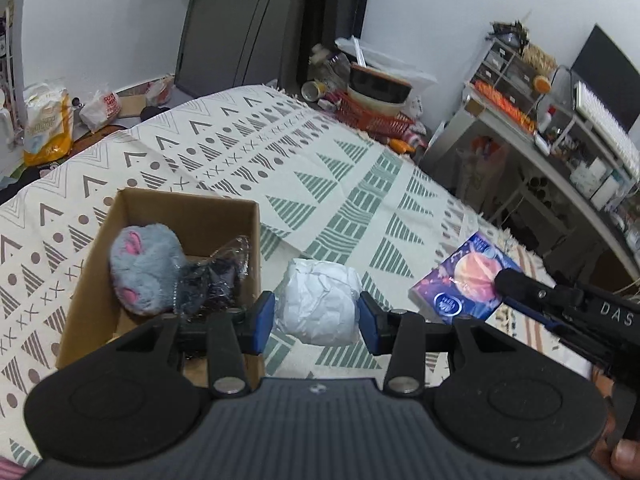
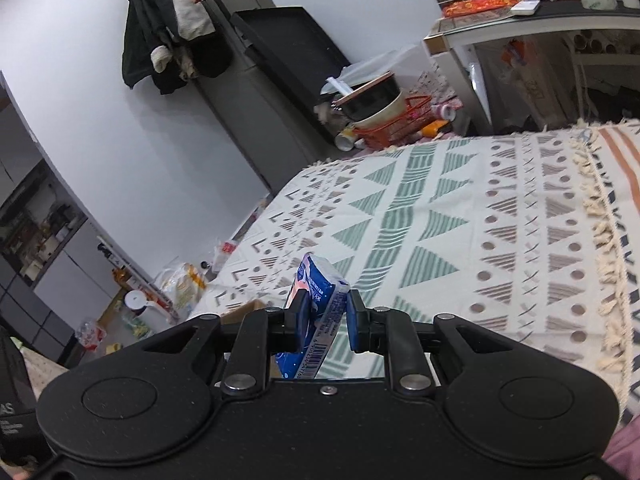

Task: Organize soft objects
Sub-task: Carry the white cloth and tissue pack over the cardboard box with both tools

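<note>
While the left gripper (image 1: pixel 317 314) sits wide w/ its pads either side of a white crumpled wad (image 1: pixel 320 304) on the patterned blanket (image 1: pixel 360 184), the right gripper (image 2: pixel 326 322) clamps a blue tissue pack (image 2: pixel 316 300) near the blanket's edge. Cardboard box (image 1: pixel 132 208) beside the wad holds a grey plush (image 1: pixel 144 272) & a clear-wrapped dark item (image 1: pixel 212 280).

Bed (image 1: pixel 328 168): patterned cover bare across middle and far half, open passage there. Near left, box (image 1: pixel 132 216) upright, walls block low sideways entry; plush (image 1: pixel 140 272) and dark wrapped bundle (image 1: pixel 212 280) fill its floor. White wad (image 1: pixel 320 304) just right of box, narrow gap between. Tissue pack (image 1: pixel 464 280) right of wad, cover showing between.
</note>
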Demonstrator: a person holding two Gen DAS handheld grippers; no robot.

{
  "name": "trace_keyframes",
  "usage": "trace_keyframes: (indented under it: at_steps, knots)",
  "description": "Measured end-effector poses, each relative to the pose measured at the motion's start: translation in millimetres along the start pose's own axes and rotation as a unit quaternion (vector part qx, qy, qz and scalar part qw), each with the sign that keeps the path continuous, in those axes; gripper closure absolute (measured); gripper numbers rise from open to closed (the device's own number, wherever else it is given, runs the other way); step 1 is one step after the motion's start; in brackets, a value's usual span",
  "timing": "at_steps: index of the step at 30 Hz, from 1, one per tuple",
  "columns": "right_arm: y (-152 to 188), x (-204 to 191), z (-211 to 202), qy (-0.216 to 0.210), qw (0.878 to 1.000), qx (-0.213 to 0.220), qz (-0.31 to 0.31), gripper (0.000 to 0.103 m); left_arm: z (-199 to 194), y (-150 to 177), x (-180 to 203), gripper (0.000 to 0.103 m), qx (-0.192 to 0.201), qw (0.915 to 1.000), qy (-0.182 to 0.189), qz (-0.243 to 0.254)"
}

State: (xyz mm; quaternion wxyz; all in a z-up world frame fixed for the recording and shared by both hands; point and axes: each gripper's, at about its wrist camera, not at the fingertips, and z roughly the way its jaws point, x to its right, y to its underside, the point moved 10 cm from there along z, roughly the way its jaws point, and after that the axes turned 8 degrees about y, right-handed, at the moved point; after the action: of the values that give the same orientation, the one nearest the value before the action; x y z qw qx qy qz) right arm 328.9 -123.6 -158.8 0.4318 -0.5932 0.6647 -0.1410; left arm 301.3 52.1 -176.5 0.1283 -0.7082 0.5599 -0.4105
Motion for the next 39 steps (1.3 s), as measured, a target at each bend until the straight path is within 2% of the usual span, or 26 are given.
trace_keyframes:
  at_steps: [12,23,26,28,30,39]
  knots:
    - [8,-60,-7,-0.029,0.999,0.003,-0.032,0.084,-23,-8,-58,0.059,0.013,0.9986,-0.015,-0.049]
    - [34,-111,17,-0.054,0.997,-0.025,-0.058,0.084,-22,-1,-103,0.059,-0.005,0.9957,-0.032,-0.086]
    - [41,-119,26,-0.055,0.996,-0.033,-0.065,0.084,-18,2,-114,0.054,-0.017,0.994,-0.038,-0.102]
    - [45,-123,31,-0.055,0.995,-0.039,-0.068,0.083,-14,3,-121,0.046,-0.027,0.9929,-0.044,-0.107]
    - [49,-126,37,-0.052,0.995,-0.044,-0.072,0.083,-13,3,-126,0.043,-0.024,0.9922,-0.05,-0.112]
    - [70,-127,53,-0.047,0.992,-0.074,-0.09,0.081,-12,-3,-144,0.039,-0.013,0.9877,-0.065,-0.142]
